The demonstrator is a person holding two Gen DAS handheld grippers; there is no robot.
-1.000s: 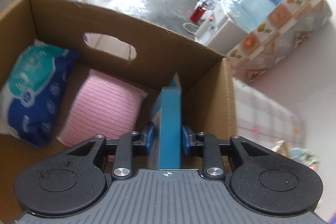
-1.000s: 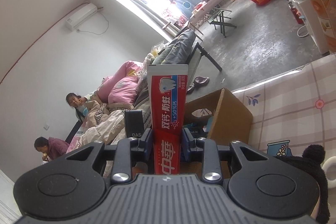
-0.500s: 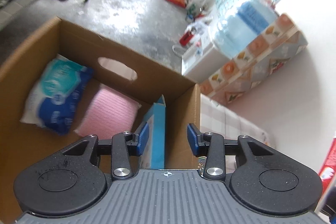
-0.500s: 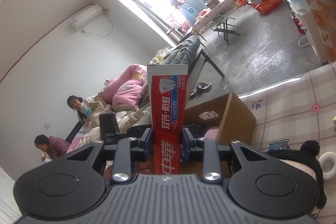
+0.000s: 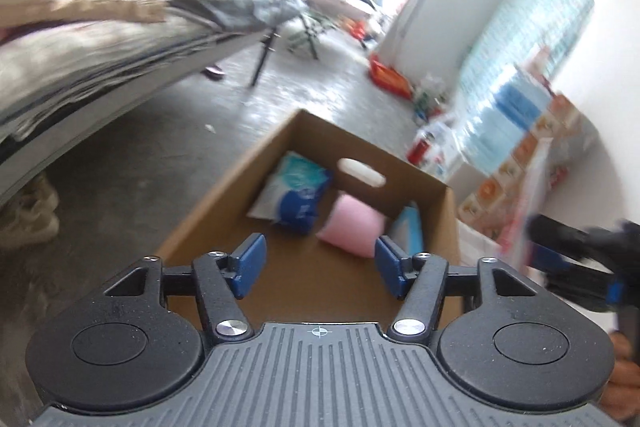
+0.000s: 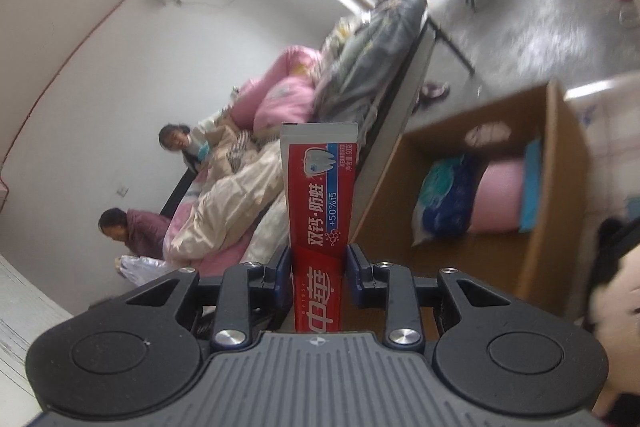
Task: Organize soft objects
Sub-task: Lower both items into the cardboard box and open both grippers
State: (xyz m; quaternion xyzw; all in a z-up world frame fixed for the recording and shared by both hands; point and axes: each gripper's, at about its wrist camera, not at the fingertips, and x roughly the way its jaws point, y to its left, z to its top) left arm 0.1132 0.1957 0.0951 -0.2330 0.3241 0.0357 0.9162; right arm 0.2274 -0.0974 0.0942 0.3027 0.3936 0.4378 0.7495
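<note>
Right wrist, bed (image 6: 240, 195) behind toothpaste tube (image 6: 318, 211)

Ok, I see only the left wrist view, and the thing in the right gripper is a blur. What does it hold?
Observer: A red toothpaste tube, clamped upright in the right gripper.
Operator: Is it over the box?
Observer: No. In the right wrist view the box lies to the right of the toothpaste tube.
Operator: Is anything else near the box?
Observer: A black and white plush toy, at that picture's right edge.
</note>
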